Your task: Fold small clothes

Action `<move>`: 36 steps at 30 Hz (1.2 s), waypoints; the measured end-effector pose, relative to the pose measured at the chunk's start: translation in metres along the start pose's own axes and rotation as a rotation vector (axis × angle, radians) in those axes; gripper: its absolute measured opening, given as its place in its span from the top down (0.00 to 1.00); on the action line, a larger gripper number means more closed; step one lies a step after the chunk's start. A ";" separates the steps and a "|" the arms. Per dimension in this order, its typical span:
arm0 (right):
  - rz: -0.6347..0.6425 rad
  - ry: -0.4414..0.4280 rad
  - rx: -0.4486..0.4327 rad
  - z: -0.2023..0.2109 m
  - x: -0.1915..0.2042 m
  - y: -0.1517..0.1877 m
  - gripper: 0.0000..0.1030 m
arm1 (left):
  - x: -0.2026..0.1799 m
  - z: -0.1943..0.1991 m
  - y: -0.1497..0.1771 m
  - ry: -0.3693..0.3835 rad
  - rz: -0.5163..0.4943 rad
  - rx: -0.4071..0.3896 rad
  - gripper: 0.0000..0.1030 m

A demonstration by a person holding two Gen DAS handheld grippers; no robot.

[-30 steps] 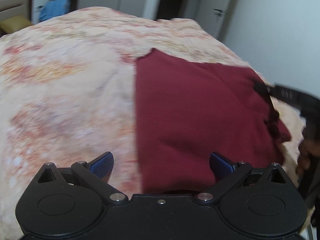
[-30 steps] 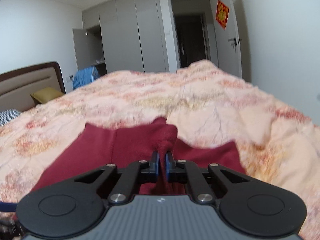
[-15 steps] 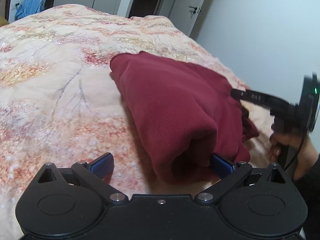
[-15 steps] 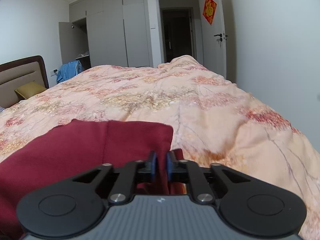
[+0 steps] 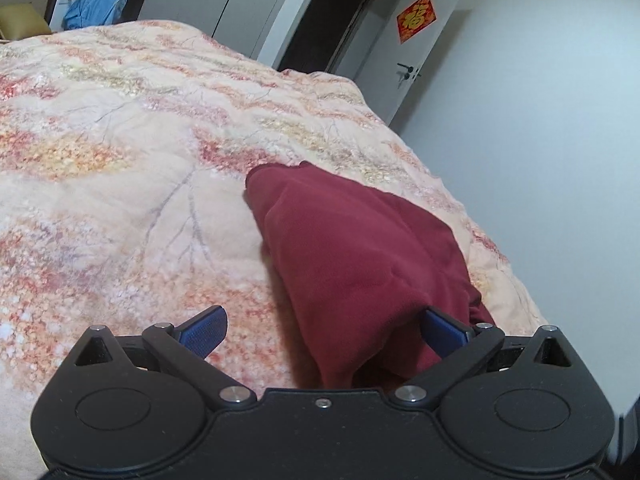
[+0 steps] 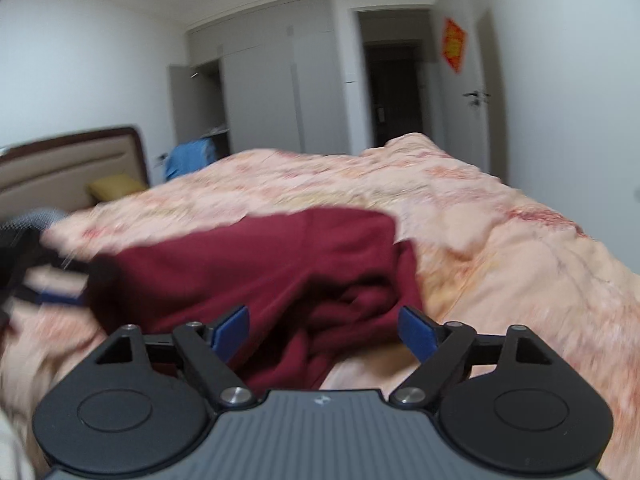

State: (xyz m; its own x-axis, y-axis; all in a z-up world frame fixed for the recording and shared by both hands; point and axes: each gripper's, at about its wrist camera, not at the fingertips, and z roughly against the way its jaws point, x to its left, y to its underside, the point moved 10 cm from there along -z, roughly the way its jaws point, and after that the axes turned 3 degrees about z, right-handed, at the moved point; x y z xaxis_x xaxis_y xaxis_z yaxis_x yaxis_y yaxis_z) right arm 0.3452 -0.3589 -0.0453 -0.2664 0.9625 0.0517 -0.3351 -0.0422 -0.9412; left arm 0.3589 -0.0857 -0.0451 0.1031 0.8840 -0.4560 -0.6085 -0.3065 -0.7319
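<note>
The dark red garment (image 5: 360,256) lies bunched and folded over on your floral quilt (image 5: 120,184), near its right edge. Your right gripper (image 6: 324,330) is opening, cloth between its pads but unpinched. Your left gripper (image 5: 324,330) stands spread wide, the fold's edge against its right pad.

My left tongs (image 5: 324,328) stand wide, pointing somewhat downward; the blue right pad (image 5: 442,330) lies against maroon cloth, the left pad clear of it. My right tongs (image 6: 324,330) are opening, blue pads well apart, cloth between them but not pressed. Right view is motion-blurred.
</note>
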 end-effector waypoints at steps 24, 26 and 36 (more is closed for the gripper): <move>0.510 0.153 0.024 -0.003 0.052 0.015 0.95 | -0.007 0.014 0.000 0.112 0.021 0.008 0.01; 0.532 0.145 0.060 -0.004 0.052 0.031 0.95 | -0.003 0.013 -0.001 0.091 0.035 -0.002 0.01; 0.489 0.142 0.098 -0.006 0.055 0.049 0.99 | 0.039 -0.021 0.025 -0.116 0.098 0.101 0.01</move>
State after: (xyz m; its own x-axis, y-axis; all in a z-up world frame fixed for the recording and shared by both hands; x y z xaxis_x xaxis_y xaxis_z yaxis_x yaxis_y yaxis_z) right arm 0.3192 -0.3064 -0.0905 -0.2900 0.8505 -0.4388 -0.2874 -0.5148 -0.8077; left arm 0.3644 -0.0658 -0.0918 -0.0490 0.8881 -0.4570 -0.6875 -0.3619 -0.6296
